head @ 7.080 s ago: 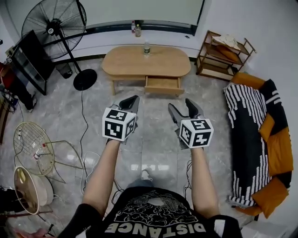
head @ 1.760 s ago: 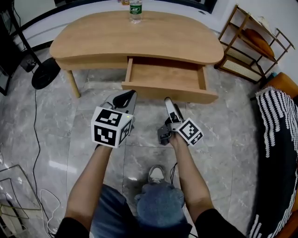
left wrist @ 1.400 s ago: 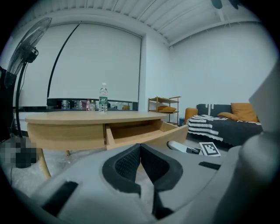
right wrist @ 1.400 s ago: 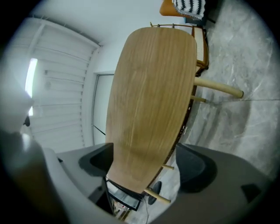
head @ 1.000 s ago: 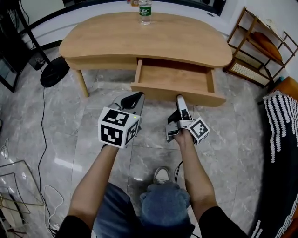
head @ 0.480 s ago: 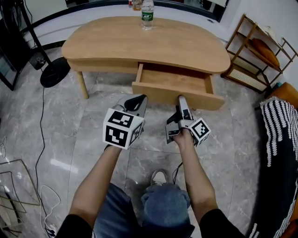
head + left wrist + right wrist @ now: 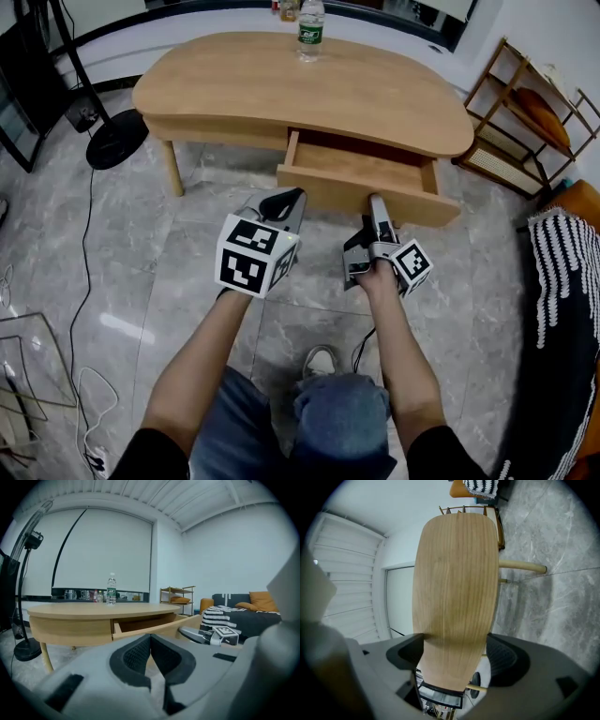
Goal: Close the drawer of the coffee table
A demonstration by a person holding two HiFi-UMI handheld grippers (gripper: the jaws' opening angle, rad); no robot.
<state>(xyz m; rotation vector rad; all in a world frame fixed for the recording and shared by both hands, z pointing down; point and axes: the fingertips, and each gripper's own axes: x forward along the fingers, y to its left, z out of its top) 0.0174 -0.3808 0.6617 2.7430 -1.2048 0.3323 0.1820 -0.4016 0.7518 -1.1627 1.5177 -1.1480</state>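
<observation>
Nearest the camera, the person's forearms reach forward over the grey marble floor (image 7: 131, 253), each hand holding one gripper. The left gripper (image 7: 286, 202) is held level above the floor, just short of the drawer (image 7: 361, 169) and clear of it. Its own view shows the two black pads (image 7: 136, 656) meeting at their tips with nothing between them, so it is closed and empty. The right gripper (image 7: 377, 202) is rolled onto its side, with its marker cube toward the person and its tip at the outer face of the drawer front. In the right gripper view the jaws stand apart and grip nothing; the wood panel of the drawer front fills the space ahead of them. Whether the tips touch the panel cannot be determined. The drawer is partly pulled out from under the middle of the coffee table (image 7: 234, 127) on the side facing the person, and its interior is visible from above. The tabletop (image 7: 300, 80) is a rounded light-wood slab on wooden legs. A water bottle (image 7: 310, 21) with a green label stands upright at the far edge of the tabletop. A black round fan base (image 7: 116, 150) rests on the floor at the table's left end. A wooden shelf (image 7: 525, 112) stands at the right, beyond the table, and a sofa (image 7: 562, 281) with a black-and-white striped cover lies along the right edge.
</observation>
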